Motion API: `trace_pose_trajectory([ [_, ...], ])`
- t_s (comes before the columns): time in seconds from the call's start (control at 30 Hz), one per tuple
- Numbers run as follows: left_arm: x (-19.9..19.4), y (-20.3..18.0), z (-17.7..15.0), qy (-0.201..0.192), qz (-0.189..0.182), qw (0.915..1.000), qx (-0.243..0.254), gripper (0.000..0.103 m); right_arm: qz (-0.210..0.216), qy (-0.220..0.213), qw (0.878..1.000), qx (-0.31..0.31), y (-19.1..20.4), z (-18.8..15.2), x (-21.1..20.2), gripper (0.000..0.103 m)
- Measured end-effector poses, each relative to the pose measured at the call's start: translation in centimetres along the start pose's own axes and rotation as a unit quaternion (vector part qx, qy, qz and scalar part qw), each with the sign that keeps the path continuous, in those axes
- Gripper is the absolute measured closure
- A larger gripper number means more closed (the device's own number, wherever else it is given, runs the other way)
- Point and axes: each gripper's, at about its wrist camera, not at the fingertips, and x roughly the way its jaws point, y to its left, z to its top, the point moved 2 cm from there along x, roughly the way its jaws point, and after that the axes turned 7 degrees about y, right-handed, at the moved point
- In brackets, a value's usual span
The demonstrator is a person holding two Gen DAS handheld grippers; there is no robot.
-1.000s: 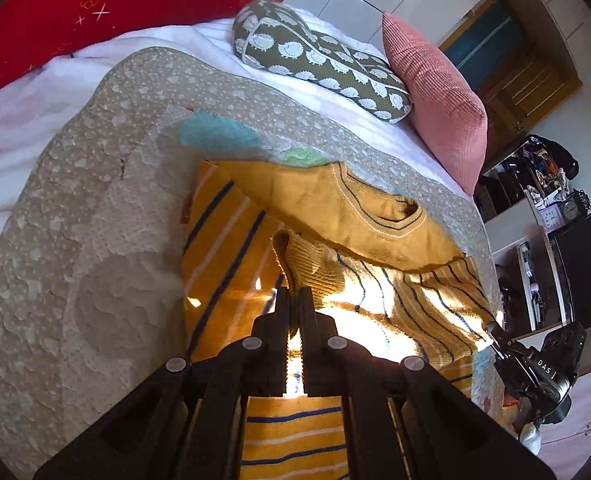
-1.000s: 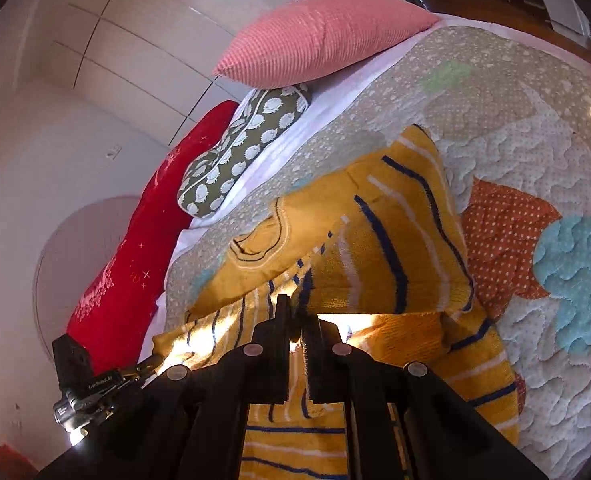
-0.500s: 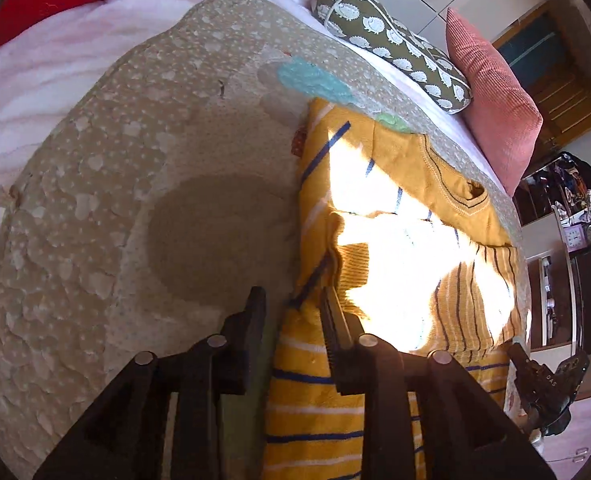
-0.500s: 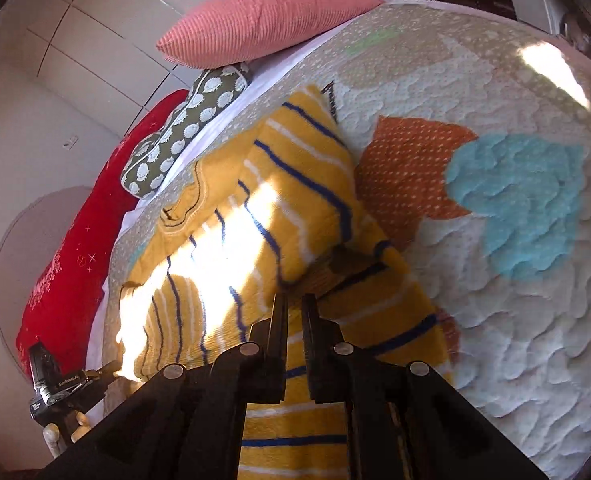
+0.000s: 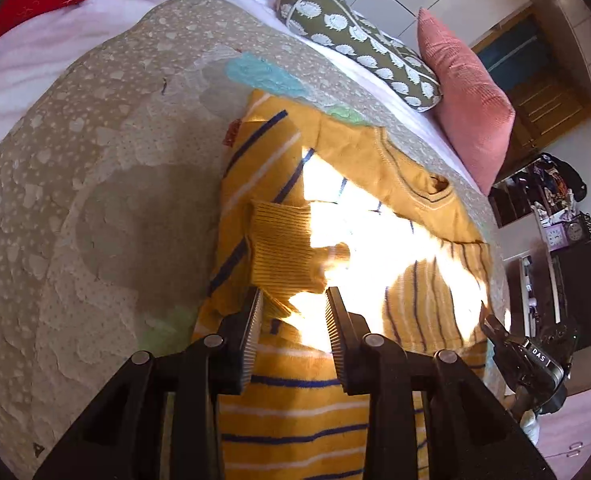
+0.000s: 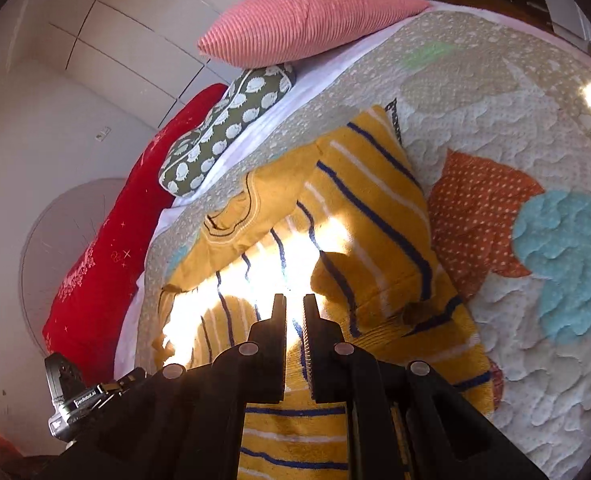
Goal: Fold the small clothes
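A small mustard-yellow sweater point(image 5: 295, 400) with blue and white stripes lies on a patterned quilt point(image 5: 95, 200), both sleeves folded in over its body. My left gripper point(image 5: 294, 300) is open and empty, just above the ribbed cuff point(image 5: 283, 248) of the left sleeve. In the right wrist view the sweater point(image 6: 367, 216) lies ahead, neck towards the pillows. My right gripper point(image 6: 294, 304) has its jaws nearly together with a narrow gap, nothing visibly between them, over the sweater's sunlit middle. Each gripper shows in the other's view: the right one point(image 5: 531, 356), the left one point(image 6: 79, 396).
A pink ribbed pillow point(image 5: 467, 92), a green patterned pillow point(image 5: 355, 36) and a red cushion point(image 6: 107, 248) lie at the head of the bed. The quilt has orange point(image 6: 479, 204) and blue point(image 6: 567, 256) patches to the right of the sweater. Shelves and a dark cabinet point(image 5: 575, 280) stand beyond the bed.
Both grippers carried the sleeves inward over the sweater's body. My left gripper opened and let go of its sleeve cuff. My right gripper drew back slightly and its sleeve now lies flat.
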Motion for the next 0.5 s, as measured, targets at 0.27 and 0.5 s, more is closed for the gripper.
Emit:
trace_pose_trajectory([
  [0.27,-2.3,4.0,-1.4,-0.008,0.071,0.9974,0.01,0.074,-0.024,-0.045,0.997,0.066,-6.4,-0.6,-3.9,0.096],
  [0.5,-7.6,4.5,-9.1,-0.028,0.035,0.9986,0.03,0.06,-0.041,-0.055,0.997,0.021,-7.1,-8.7,-10.5,0.084],
])
